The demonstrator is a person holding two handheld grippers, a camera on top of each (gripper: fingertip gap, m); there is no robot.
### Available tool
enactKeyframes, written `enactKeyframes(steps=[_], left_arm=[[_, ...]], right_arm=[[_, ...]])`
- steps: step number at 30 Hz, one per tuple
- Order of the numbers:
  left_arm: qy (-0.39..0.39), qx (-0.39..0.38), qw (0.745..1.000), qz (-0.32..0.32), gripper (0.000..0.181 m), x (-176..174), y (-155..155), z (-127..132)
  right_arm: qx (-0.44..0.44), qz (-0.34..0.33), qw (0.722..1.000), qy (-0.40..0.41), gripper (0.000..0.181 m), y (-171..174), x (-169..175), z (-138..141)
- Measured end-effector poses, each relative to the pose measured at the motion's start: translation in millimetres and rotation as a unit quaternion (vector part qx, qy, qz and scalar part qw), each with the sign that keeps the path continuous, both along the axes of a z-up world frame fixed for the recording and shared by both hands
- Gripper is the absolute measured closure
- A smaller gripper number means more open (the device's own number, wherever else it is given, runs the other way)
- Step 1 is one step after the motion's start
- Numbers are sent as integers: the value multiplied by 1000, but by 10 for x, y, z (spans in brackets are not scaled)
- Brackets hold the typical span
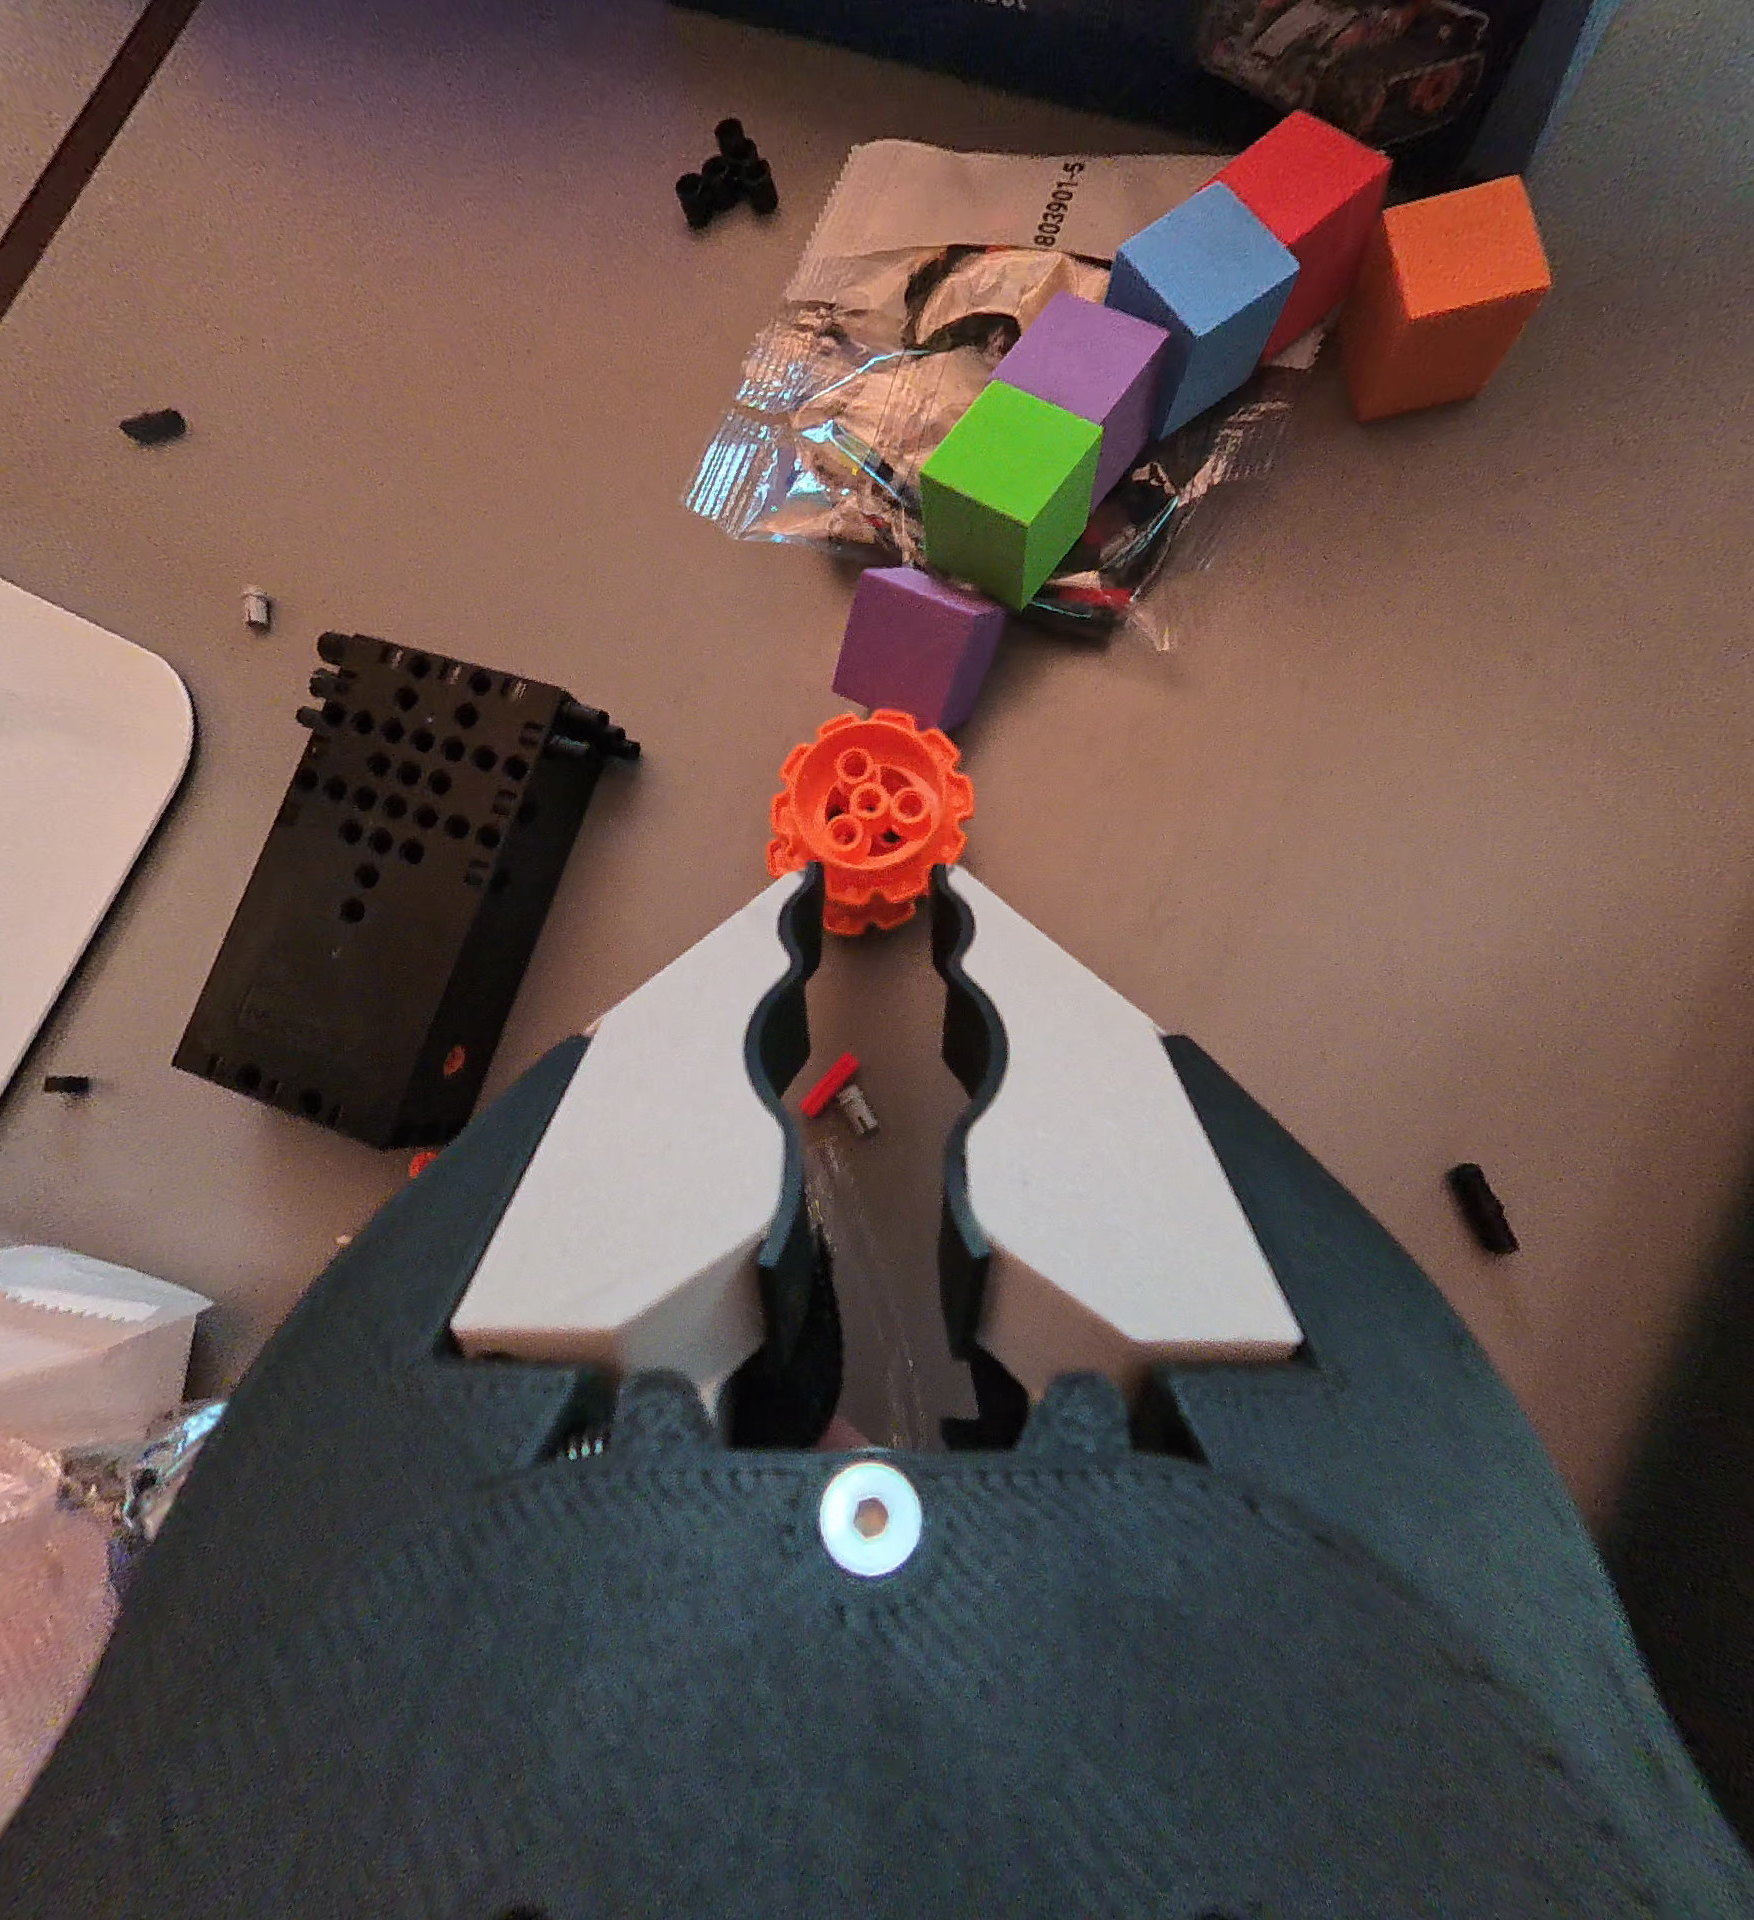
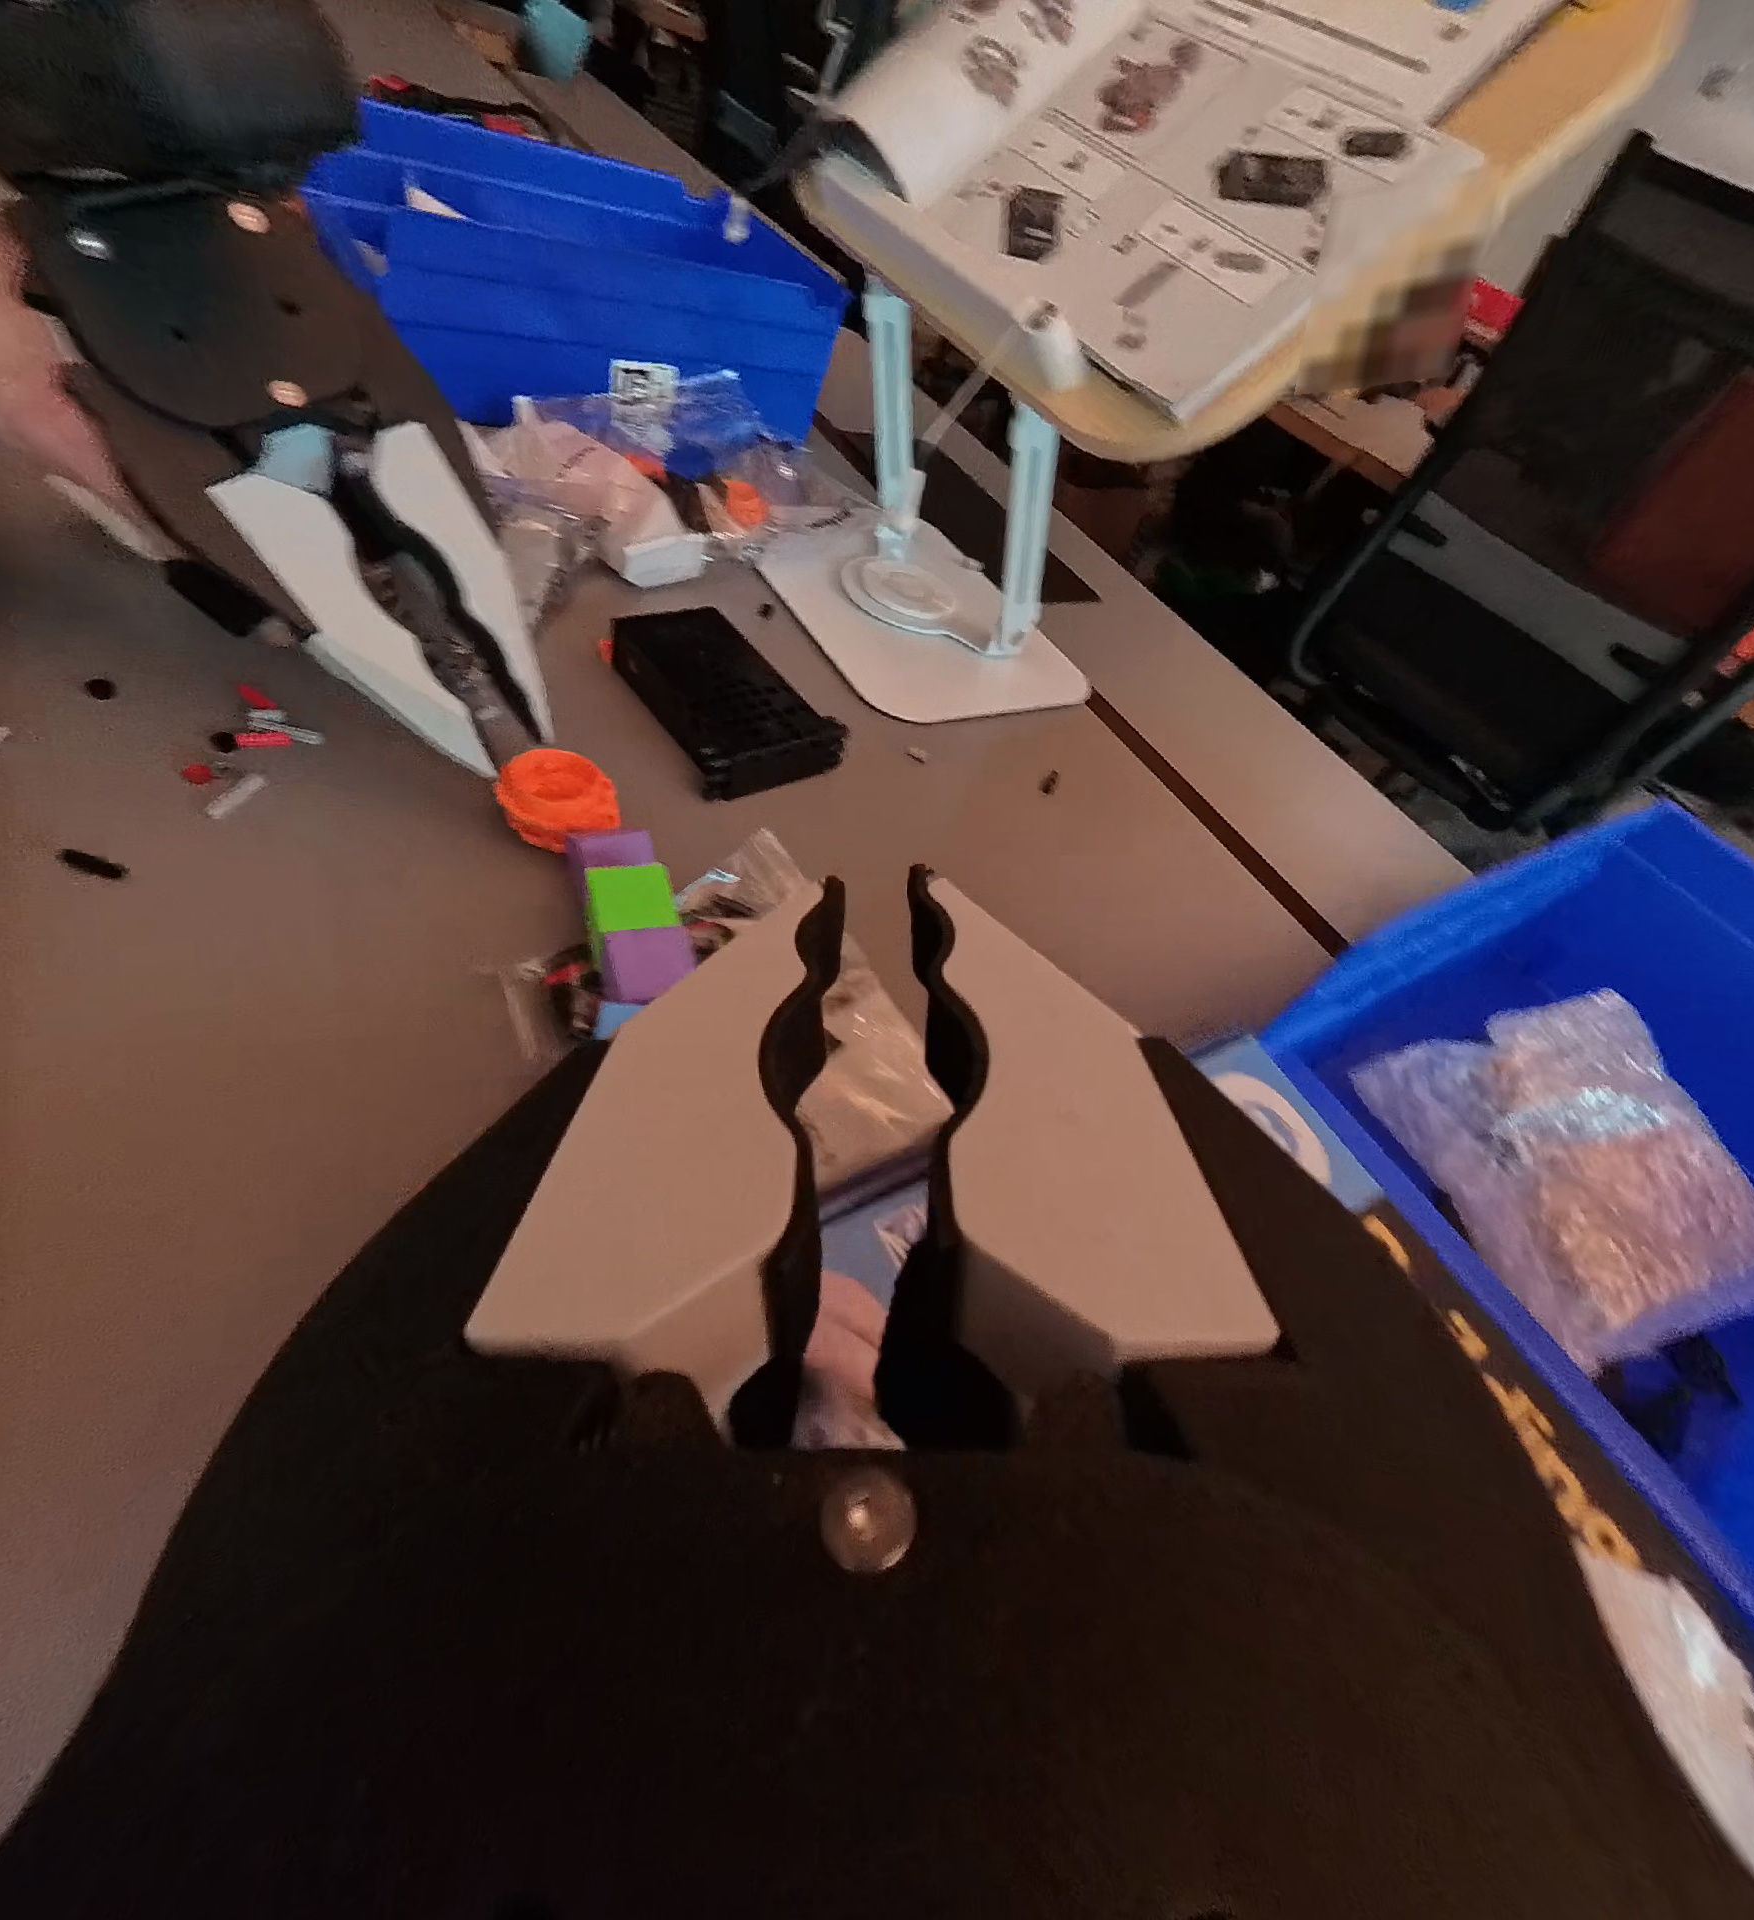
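My left gripper [image 1: 873, 883] is shut on an orange toothed wheel [image 1: 868, 805], pinched at the fingertips just above the grey table. The wheel sits next to a purple cube [image 1: 914, 644], the near end of a row of green [image 1: 1003, 488], purple, blue [image 1: 1205, 281] and red [image 1: 1309, 182] cubes. The right wrist view shows that gripper [image 2: 514, 753] with the wheel [image 2: 553, 795] at its tips. My right gripper [image 2: 875, 883] hovers above the table with its jaws a little apart and empty, over a plastic bag and near the cube row [image 2: 629, 904].
A black perforated block [image 1: 385, 883] lies left of the wheel. A clear bag [image 1: 852, 395] lies under the cubes, an orange block [image 1: 1444, 291] beside them. Small pins [image 1: 837, 1091] are scattered. A white stand [image 2: 956, 644] holds a booklet. Blue bins [image 2: 1683, 1039] stand right and far back. Some 20 centimeters of space lies between my two pairs of fingers. The purple cube [image 1: 914, 644] lies around 5 centimeters away from my left fingertips.
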State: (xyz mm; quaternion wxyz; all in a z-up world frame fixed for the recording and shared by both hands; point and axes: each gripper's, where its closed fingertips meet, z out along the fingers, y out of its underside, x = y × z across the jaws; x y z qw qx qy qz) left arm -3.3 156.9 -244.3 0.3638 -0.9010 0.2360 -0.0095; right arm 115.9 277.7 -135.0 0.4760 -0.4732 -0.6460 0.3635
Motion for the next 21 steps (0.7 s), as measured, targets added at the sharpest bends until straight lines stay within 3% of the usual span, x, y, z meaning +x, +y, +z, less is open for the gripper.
enactKeyframes(steps=[4, 10, 14, 21], left_arm=[[-12, -6, 1000, 15, 157, -90, -60, -29], [-15, -3, 1000, 13, 155, -87, -20, -50], [-28, -17, 999, 15, 155, -96, -20, -125], [-31, -33, 999, 9, 157, -80, -24, -202]], right_arm=[[27, 58, 996, -54, 157, -453, -234, -103], [52, 139, 965, -214, 141, -971, -669, -672], [62, 156, 941, -294, 141, -1104, -942, -1025], [48, 150, 932, -327, 148, -1077, -1160, -1207]])
